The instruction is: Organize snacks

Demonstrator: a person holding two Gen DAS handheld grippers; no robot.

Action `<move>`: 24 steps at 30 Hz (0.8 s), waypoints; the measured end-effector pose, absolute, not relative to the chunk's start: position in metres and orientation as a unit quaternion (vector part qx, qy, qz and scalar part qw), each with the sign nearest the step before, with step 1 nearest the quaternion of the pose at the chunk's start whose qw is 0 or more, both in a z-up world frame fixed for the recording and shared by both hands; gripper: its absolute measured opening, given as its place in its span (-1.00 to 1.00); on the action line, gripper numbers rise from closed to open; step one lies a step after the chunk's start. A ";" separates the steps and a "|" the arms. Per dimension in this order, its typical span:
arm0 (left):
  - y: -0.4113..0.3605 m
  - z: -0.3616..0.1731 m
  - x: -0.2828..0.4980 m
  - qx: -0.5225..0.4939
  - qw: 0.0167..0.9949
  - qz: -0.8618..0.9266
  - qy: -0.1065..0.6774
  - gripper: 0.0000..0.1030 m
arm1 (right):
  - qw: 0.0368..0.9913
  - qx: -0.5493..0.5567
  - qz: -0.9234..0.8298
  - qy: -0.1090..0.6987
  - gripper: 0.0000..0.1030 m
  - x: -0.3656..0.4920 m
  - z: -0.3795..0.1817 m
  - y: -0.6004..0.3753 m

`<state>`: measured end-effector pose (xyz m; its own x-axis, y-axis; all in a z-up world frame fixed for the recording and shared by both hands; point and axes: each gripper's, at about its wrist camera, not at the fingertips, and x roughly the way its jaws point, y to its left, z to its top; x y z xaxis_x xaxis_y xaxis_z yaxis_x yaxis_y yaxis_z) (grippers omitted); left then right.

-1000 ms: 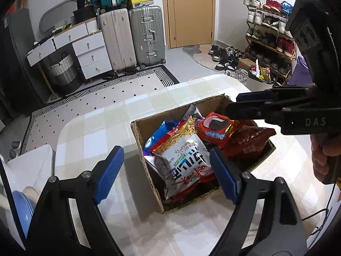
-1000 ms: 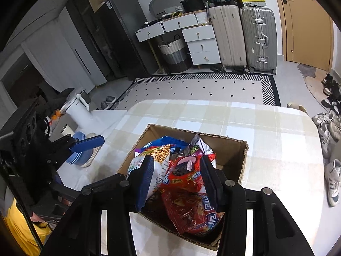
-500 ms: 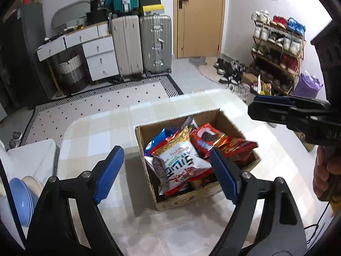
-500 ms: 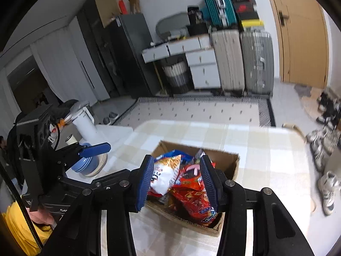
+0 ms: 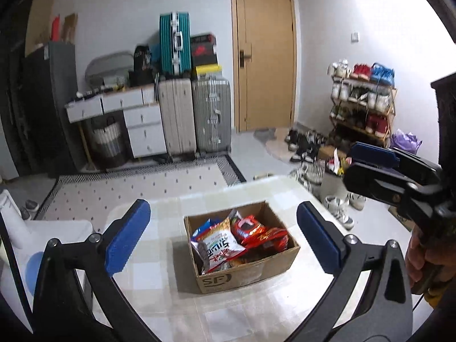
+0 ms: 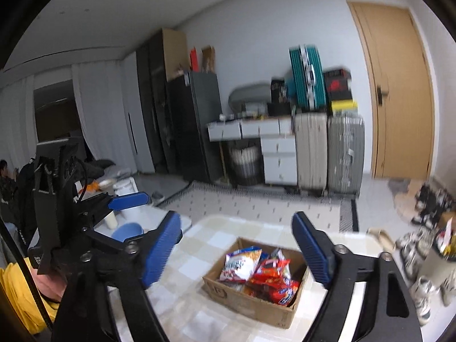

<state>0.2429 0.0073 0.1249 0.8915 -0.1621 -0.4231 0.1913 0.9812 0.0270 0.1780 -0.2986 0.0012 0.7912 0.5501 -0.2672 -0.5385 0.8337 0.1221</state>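
Currently, the cardboard box [image 5: 245, 262] sits on the checked worktop [image 5: 159, 285], low in the centre of both wrist views, and it holds the snack packets: a white packet [image 5: 218, 246] toward the box's left end and red packets [image 5: 262, 235] toward its right end in the left wrist view.

Tool state: the left tool [image 5: 223, 236] is released and its jaws are opening; nothing lies between the blue pads, and the box merely appears framed between them, farther off and below. The right tool [image 6: 236, 246] is likewise released with its jaws opening and grips nothing; its pads stand apart with the box visible beyond them.

Key relation: from each tool the box lies ahead and downward, well apart from the fingertips. In the left wrist view the box's long axis runs left to right, slightly tilted, and the box is centred between the pads. In the right wrist view the box sits just right of centre with a corner turned toward the camera. Neither hand is clearly nearer; the left tool appears better aligned with the box.

Judgement: all visible packets are inside the box, so the placing step looks finished. Any further approach calls for a forward, descending move.
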 end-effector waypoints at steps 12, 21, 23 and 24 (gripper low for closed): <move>0.038 0.178 0.116 0.019 0.994 -0.039 0.102 1.00 | 0.964 0.039 0.258 0.059 0.99 0.068 0.018 -0.336; 0.073 0.131 0.058 -0.010 0.997 -0.009 0.073 1.00 | 0.976 0.030 0.211 0.046 0.99 0.021 -0.037 -0.361; 0.079 0.111 0.056 -0.017 0.996 -0.007 0.086 1.00 | 0.976 0.037 0.208 0.042 0.99 0.019 -0.050 -0.366; 0.082 0.098 0.059 -0.020 0.996 -0.006 0.090 1.00 | 0.977 0.039 0.207 0.042 0.99 0.018 -0.057 -0.367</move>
<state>0.0586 0.0823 0.0982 0.9839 -0.0158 -0.1780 0.0084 0.9991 -0.0418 0.0179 -0.3672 -0.0568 0.9106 0.4080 -0.0653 -0.4015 0.9111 0.0933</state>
